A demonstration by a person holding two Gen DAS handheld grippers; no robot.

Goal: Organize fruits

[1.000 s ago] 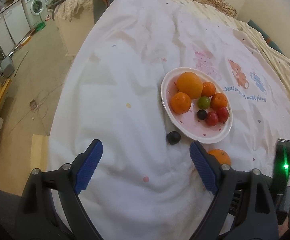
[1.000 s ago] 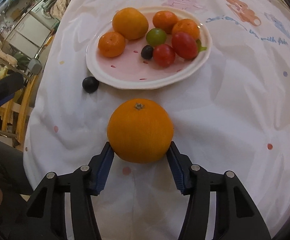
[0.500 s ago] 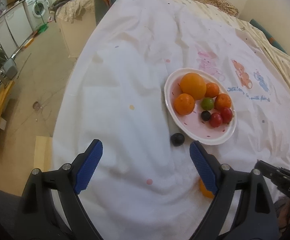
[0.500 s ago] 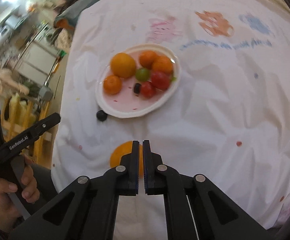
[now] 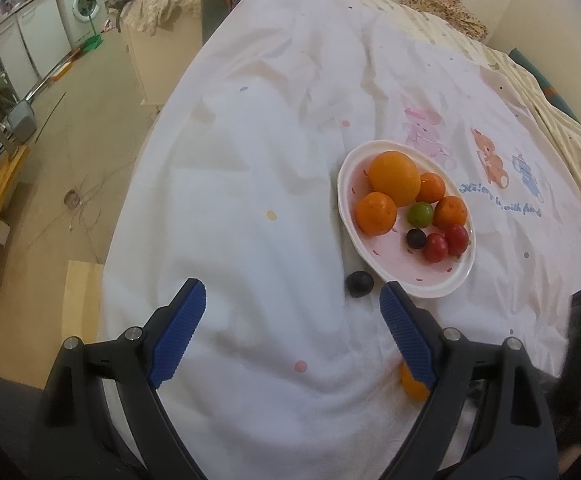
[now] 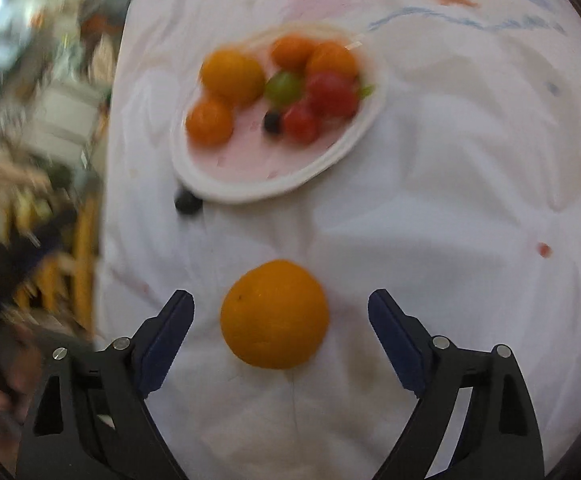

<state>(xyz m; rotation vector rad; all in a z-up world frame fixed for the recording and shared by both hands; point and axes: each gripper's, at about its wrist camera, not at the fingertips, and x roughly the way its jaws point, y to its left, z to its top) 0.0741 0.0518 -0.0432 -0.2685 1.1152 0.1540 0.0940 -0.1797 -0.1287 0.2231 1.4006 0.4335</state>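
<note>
Plate (image 5: 442,286), frame centre-right: four orange fruits, one green, two red, one small dark berry. One dark plum (image 5: 359,283) on cloth (image 5: 250,200) beside rim. Cloth print lettering unreadable. Loose orange (image 6: 274,314), round, dimpled, lower centre between right gripper (image 6: 280,320) jaws, just opened, untouched. Left gripper (image 5: 292,332) wide, empty.

A white sheet (image 5: 274,168) printed with cartoon bears covers the bed. Beyond it, a washing machine (image 5: 84,4) stands by the far wall, beside white cabinets (image 5: 30,44). A leopard-print pillow (image 5: 444,4) lies near the wall.
</note>
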